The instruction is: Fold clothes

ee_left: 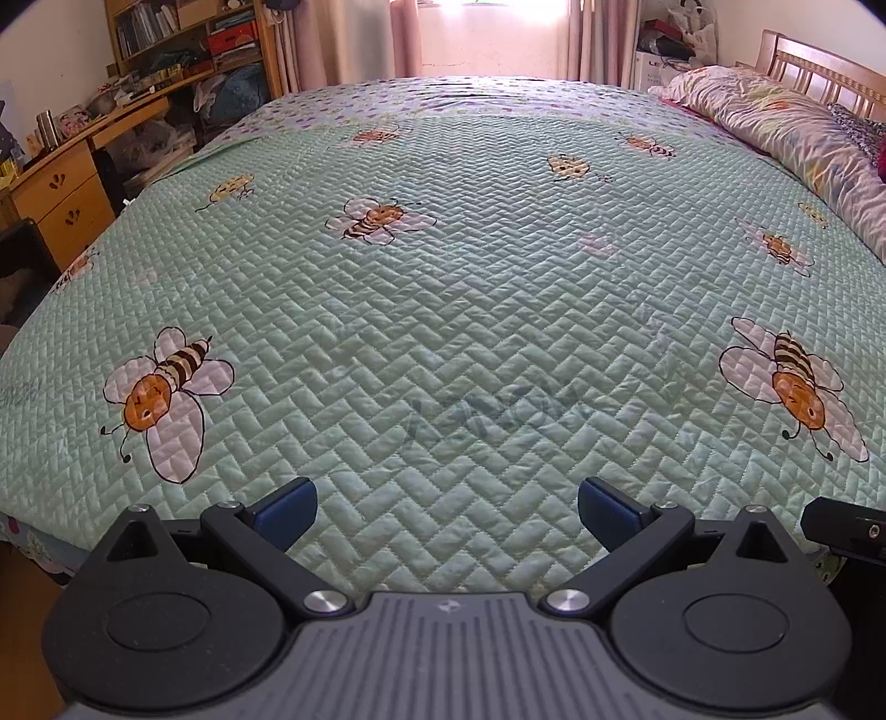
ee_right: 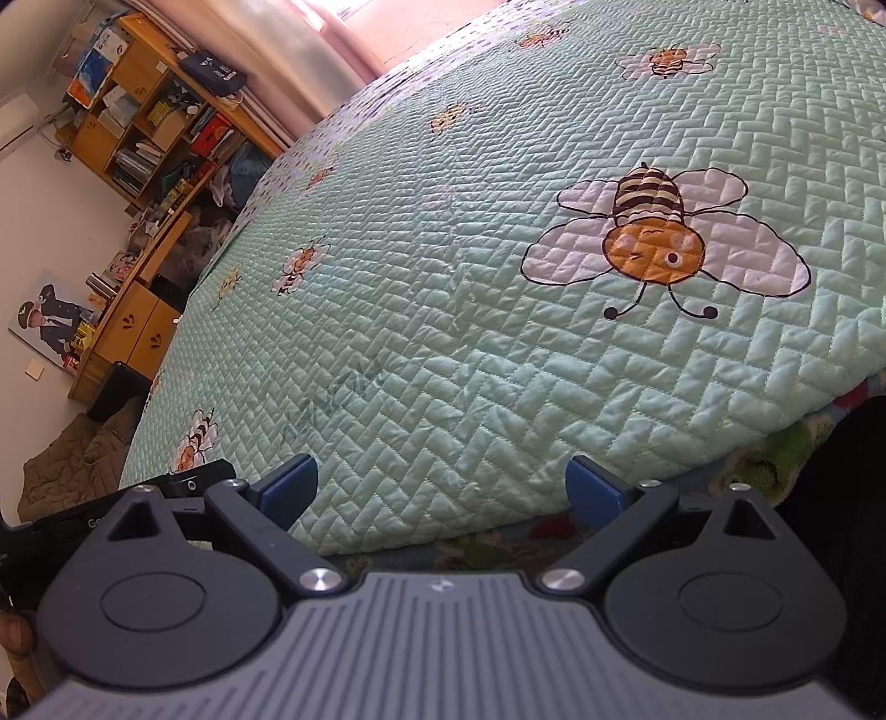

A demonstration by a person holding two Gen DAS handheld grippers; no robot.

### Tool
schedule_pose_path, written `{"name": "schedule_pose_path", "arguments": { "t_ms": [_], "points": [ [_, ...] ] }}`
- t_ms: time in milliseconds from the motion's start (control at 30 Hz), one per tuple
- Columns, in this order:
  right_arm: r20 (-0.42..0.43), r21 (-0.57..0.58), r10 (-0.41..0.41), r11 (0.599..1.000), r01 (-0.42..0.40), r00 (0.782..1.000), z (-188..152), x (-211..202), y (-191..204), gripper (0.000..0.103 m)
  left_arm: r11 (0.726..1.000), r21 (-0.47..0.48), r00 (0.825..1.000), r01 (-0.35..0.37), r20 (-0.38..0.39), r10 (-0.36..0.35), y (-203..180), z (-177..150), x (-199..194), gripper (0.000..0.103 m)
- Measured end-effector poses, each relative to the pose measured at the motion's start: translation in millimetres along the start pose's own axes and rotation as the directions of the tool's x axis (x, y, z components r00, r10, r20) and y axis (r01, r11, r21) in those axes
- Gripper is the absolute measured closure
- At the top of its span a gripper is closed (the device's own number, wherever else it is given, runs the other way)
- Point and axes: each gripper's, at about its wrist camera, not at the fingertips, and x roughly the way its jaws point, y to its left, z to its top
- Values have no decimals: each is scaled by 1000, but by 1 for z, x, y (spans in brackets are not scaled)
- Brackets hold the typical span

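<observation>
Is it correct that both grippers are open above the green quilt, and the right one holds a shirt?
Not quite. The right gripper holds nothing: the right wrist view shows its jaws open with only the quilt between them. The left gripper is open too.

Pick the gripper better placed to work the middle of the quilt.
Left, probably: left gripper sits open, level over the quilt; right gripper hangs tilted at its edge. No clothes in view.

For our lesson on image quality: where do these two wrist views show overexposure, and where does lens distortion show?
Left wrist view: the window behind the pink curtains is blown out to white, and the green bee quilt bulges like a dome. Right wrist view: glare washes the top edge by the curtain, and the bookshelf leans steeply.
</observation>
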Motion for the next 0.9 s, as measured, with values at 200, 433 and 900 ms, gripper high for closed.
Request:
{"name": "schedule_pose_path", "arguments": {
  "t_ms": [200, 433, 900],
  "points": [
    [2, 2, 0, 1000, 0, 1000, 0, 0, 0, 7, 1000, -17, 1000, 11, -16, -11, 4, 1, 2, 2],
    [3, 3, 2, 1000, -2, 1000, 0, 0, 0, 7, 1000, -30, 1000, 9, -27, -10, 6, 2, 4, 3],
    [-5, 15, 4, 1000, -4, 1000, 1, 1, -3, 7, 999, -46, 999, 15, -44, -17, 7, 3, 8, 3]
  ]
}}
